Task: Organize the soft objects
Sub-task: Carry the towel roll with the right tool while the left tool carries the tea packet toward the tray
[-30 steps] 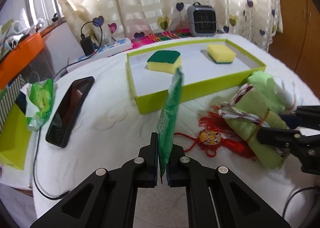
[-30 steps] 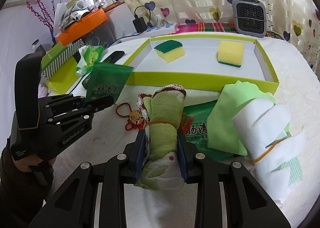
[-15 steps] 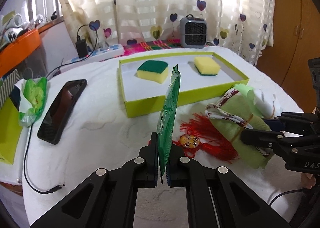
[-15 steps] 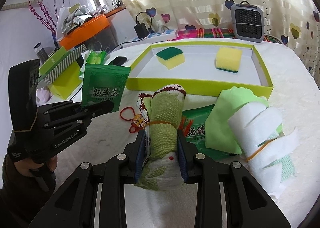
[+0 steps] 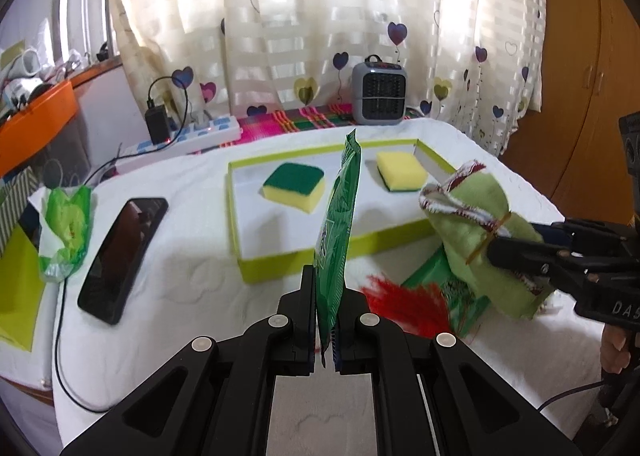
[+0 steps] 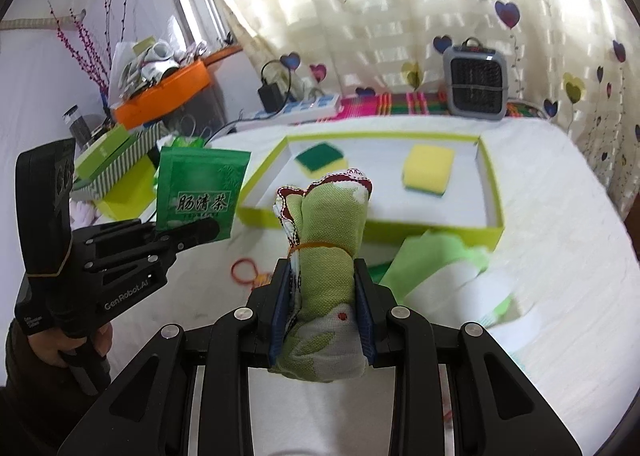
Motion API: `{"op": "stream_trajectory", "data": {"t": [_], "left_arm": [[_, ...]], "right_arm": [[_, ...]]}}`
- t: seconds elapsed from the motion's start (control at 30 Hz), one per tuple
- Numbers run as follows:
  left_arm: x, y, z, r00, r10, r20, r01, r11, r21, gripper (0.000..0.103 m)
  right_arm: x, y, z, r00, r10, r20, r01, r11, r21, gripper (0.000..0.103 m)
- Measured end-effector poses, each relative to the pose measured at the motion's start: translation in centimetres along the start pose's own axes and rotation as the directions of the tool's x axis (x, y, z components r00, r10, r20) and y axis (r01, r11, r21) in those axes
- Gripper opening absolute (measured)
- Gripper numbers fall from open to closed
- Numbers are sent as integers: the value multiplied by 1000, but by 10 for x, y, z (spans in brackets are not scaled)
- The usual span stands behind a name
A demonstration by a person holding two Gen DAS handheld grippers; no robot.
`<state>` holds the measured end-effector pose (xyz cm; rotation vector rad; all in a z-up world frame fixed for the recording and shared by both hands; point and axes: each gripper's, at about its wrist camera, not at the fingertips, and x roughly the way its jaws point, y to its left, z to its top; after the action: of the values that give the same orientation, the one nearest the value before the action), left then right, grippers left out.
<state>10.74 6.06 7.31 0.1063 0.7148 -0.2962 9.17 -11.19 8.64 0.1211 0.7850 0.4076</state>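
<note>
My left gripper [image 5: 326,322] is shut on a flat green tea packet [image 5: 338,240], held edge-on and lifted off the white table; in the right wrist view the same packet [image 6: 198,191] shows its printed face. My right gripper [image 6: 322,304] is shut on a rolled green towel [image 6: 326,256] bound by a rubber band, and that towel [image 5: 476,232] hangs in the air right of the packet. Behind both lies a lime tray [image 5: 280,268] holding a green-topped sponge [image 5: 294,185] and a yellow sponge [image 5: 400,169].
A red tassel charm [image 5: 404,306] and another green packet [image 5: 436,280] lie on the table under the towel. Folded green and white cloths [image 6: 452,276] lie at the right. A black phone [image 5: 122,256], a green bag [image 5: 66,223], a power strip [image 5: 188,137] and a small heater [image 5: 378,95] stand around.
Both grippers have risen together, lifting the tea packet and the rolled towel higher above the table. The towel now hangs clear of the tassel charm and the cloths.
</note>
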Motion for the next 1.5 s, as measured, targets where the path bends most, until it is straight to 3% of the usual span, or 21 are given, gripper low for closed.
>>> {"op": "stream_trajectory", "data": {"t": [0.57,1.07,1.5], "left_arm": [[49,8,54,999,46,-18,-46,999,8,6],[91,20,52,991,76,-110,-80,996,-31,6],[114,30,45,986,5,-165,-27,991,-135,6]], "right_arm": [[36,-42,68,998,-62,-1,62,997,33,31],[109,-62,91,992,-39,-121,47,997,61,31],[144,-68,94,982,-22,-186,38,996,82,31]]}}
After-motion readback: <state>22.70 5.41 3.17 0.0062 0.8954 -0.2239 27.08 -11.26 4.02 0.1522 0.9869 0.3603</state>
